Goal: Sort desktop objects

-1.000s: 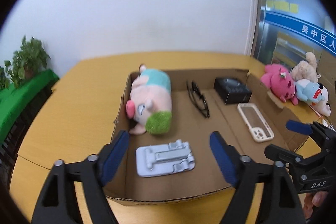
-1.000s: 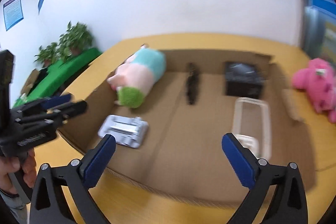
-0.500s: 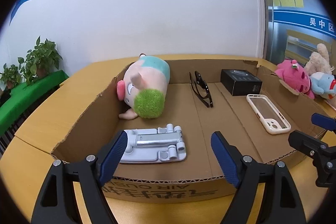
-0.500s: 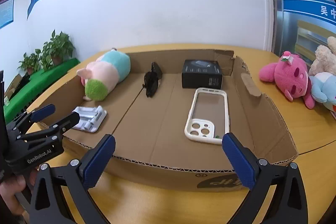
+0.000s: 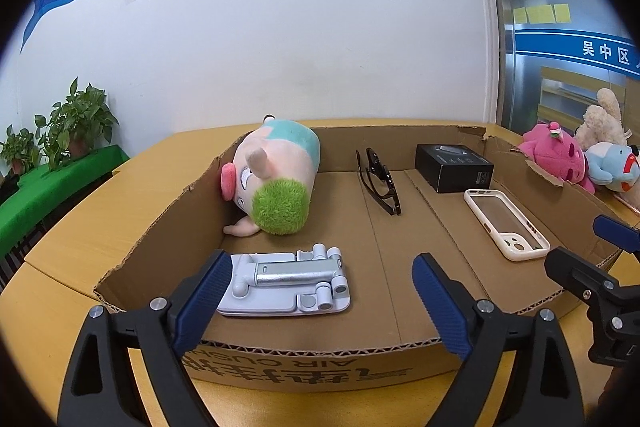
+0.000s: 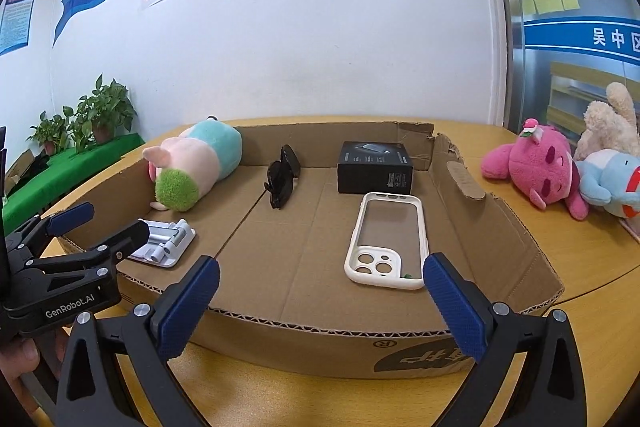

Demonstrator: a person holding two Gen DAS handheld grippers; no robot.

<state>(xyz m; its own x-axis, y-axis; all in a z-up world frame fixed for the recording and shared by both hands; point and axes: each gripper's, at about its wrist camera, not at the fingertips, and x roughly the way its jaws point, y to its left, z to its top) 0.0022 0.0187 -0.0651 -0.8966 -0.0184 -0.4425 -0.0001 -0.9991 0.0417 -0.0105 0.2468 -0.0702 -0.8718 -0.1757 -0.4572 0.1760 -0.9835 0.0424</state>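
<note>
Five things sit in the cardboard tray point(image 5: 160, 239), probably gathered for sorting: plush pig point(image 5: 276, 175) centre-left, black box point(image 5: 454, 167) upper right, phone case point(image 6: 386, 241), folded stand point(image 5: 286, 279) low centre, sunglasses point(image 5: 380, 183). Left gripper point(image 5: 320, 291) jaws are opening, empty, lined up on the stand. Right gripper point(image 6: 320, 303) gapes wide, empty, near the case.

The left tool point(image 5: 320, 287) hung over the near wall of a shallow cardboard box point(image 5: 304, 367) on the table point(image 5: 80, 227), its jaws opening with nothing gripped. Ahead of it lay a folded grey phone stand point(image 5: 286, 283). Farther in were a plush pig point(image 5: 272, 179), black glasses point(image 5: 378, 181), a black carton point(image 5: 454, 167) and a white phone case point(image 5: 506, 223). The right tool point(image 5: 600, 255) showed at the right edge.
</note>
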